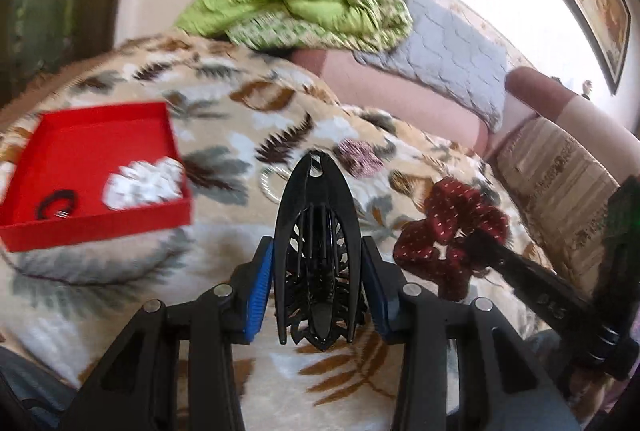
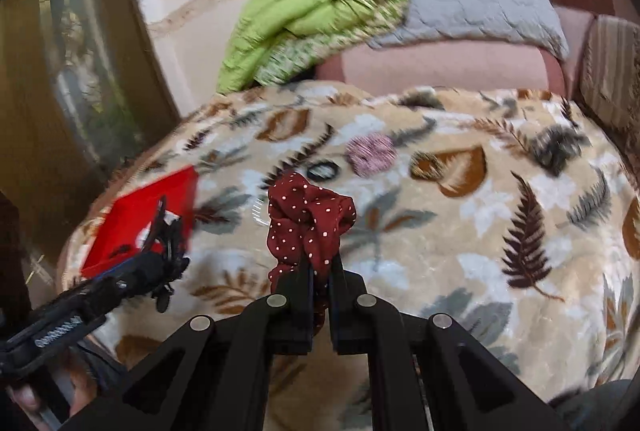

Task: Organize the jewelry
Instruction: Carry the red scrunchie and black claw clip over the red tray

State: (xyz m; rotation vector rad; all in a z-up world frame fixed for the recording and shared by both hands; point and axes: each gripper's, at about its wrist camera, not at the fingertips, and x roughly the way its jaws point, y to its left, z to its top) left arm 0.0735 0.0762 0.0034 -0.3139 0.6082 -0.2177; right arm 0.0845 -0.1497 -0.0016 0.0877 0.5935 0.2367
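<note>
My left gripper (image 1: 318, 271) is shut on a black hair clip (image 1: 316, 243), held above the leaf-patterned blanket (image 1: 200, 119). My right gripper (image 2: 320, 279) is shut on a dark red dotted scrunchie (image 2: 308, 219), which also shows in the left wrist view (image 1: 448, 231). A red box (image 1: 80, 151) lies to the left with a white item (image 1: 144, 183) and a black band (image 1: 56, 203) inside; it also shows in the right wrist view (image 2: 136, 223). A pink scrunchie (image 2: 370, 153), a black band (image 2: 322, 170), a clear ring (image 1: 272, 185) and a brown scrunchie (image 2: 426, 163) lie on the blanket.
A green cloth (image 1: 288, 7) and a grey quilted pillow (image 1: 448, 43) lie on a pink sofa back (image 2: 440, 67) beyond the blanket. A dark fuzzy item (image 2: 560, 147) lies at the right. A wooden door (image 2: 60, 71) stands at the left.
</note>
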